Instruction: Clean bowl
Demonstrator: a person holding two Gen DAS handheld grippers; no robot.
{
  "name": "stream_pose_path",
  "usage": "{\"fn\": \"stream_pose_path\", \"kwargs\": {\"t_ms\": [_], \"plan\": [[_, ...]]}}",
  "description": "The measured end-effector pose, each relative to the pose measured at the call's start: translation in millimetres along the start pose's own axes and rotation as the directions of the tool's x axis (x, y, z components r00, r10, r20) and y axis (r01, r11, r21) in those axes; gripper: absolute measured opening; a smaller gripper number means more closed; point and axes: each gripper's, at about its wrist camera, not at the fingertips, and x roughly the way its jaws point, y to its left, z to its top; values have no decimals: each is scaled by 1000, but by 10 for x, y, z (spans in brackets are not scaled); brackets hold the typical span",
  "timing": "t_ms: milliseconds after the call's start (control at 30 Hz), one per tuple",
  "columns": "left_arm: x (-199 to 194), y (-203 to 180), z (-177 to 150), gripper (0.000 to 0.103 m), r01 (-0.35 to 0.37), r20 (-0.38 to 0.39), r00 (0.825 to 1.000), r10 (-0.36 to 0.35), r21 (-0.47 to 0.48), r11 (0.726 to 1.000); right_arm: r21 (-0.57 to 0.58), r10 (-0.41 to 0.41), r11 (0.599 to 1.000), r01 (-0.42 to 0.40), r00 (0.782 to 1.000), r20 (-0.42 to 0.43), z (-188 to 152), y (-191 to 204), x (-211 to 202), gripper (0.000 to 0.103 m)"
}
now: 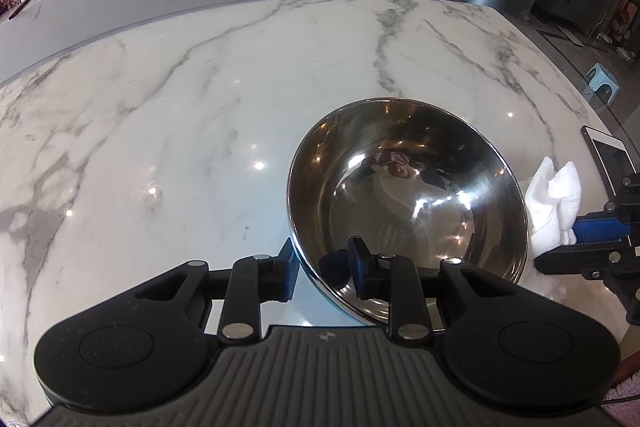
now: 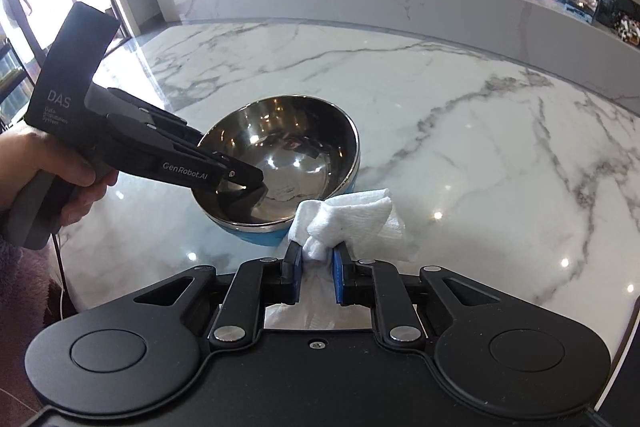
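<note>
Bowl, phone beside (towel between)

Mirror-polished steel bowl, glossy veined marble table, soft white paper towel.

Count: 1 steel bowl, 1 white paper towel, 1 phone, 2 claws – left claw, right claw. 1 marble tabletop.
</note>
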Motion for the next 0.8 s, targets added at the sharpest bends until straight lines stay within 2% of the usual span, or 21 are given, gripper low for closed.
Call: {"fn": "stream_pose_path", "kwargs": {"t_ms": [100, 367, 467, 667, 800], "plan": [[0, 7, 0, 25, 1, 0, 1000, -1, 3, 1000, -50, -29, 998, 29, 1000, -8, 11, 82, 72, 14], [-5, 3, -8, 25, -2, 2, 1000, 2, 12, 1000, -79, -62, 995, 59, 997, -42, -1, 140, 282, 14], [-10, -30, -23, 27, -4, 8, 1000, 3, 61, 998, -86, -71, 994, 66, 996, -53, -8, 147, 352, 14], [-32, -24, -43, 28, 13, 14, 1000, -15, 101, 995, -68, -58, 996, 54, 997, -58, -9, 99, 375, 14], [-41, -76, -120, 31, -18, 86, 996, 1, 196, 980, -67, -51, 997, 47, 997, -61, -2, 83, 383, 14]]}}
